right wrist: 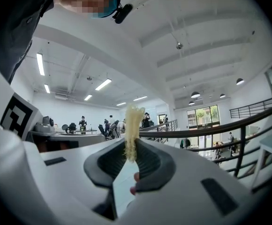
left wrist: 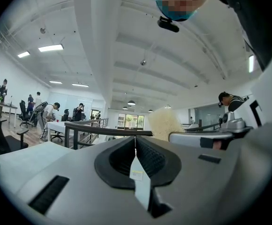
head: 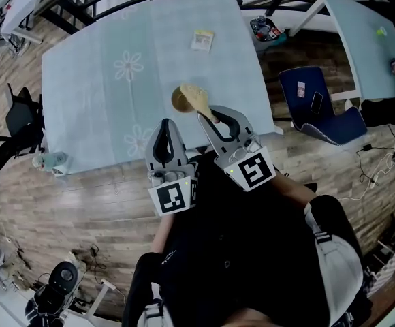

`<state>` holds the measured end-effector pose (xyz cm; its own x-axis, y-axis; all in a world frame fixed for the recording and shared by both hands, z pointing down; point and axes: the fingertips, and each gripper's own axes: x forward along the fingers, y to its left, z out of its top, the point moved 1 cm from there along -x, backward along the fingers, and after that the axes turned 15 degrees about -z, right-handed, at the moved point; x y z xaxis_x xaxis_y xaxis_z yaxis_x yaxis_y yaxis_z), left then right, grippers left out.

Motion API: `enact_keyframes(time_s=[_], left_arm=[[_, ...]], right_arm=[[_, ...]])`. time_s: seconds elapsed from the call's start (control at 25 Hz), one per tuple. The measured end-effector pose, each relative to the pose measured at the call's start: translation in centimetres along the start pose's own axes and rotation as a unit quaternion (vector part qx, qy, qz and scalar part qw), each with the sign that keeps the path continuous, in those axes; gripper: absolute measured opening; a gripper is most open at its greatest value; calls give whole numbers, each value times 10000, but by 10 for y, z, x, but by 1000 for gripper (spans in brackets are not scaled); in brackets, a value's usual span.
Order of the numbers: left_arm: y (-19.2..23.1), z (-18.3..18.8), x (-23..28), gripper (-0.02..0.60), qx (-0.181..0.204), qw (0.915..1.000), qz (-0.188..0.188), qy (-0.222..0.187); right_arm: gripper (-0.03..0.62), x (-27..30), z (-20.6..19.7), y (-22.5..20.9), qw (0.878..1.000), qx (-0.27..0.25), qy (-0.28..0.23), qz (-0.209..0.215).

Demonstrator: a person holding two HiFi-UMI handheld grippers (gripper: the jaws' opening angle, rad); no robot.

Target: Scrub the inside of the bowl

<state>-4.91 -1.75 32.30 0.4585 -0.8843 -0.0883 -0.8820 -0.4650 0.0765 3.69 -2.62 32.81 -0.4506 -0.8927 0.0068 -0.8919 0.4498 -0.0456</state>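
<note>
A small brown bowl (head: pixel 178 100) stands near the front edge of the pale blue table (head: pixel 102 107). My right gripper (head: pixel 208 117) is shut on a pale yellow fibrous scrubber (head: pixel 197 99). In the head view the scrubber overlaps the bowl's right side, and I cannot tell whether they touch. In the right gripper view the scrubber (right wrist: pixel 132 125) sticks up from the shut right gripper (right wrist: pixel 130 150). My left gripper (head: pixel 165 125) is held beside it, shut and empty. The left gripper view shows the left gripper (left wrist: pixel 135 143) closed on nothing, with the scrubber (left wrist: pixel 163 123) beyond it. The bowl is outside both gripper views.
A small packet (head: pixel 202 40) lies at the table's far side. A bottle (head: pixel 50 161) sits at the front left corner. A blue chair (head: pixel 319 107) stands to the right, a black chair (head: pixel 17 118) to the left, and another table (head: pixel 364 36) at the upper right.
</note>
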Motion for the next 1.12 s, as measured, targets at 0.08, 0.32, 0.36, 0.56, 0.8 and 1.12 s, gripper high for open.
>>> enact_keyframes(time_s=[0.08, 0.32, 0.36, 0.56, 0.8, 1.12], left_arm=[[2, -5, 0, 17, -103, 9998, 76, 146], [2, -6, 0, 17, -108, 9998, 108, 90], [3, -8, -1, 17, -139, 9997, 143, 167], [4, -13, -2, 17, -167, 9991, 246, 292], [4, -9, -2, 17, -151, 9995, 240, 170], [10, -9, -6, 17, -109, 9993, 274, 211]], right_arm=[[49, 1, 0, -2, 10000, -22, -3, -20], [49, 1, -1, -2, 10000, 3, 2, 51], [49, 1, -2, -1, 10000, 11, 13, 76], [49, 2, -3, 0, 9998, 44, 31, 169], [49, 4, -5, 3, 9998, 33, 56, 206], [49, 10, -3, 14, 9994, -10, 48, 333]])
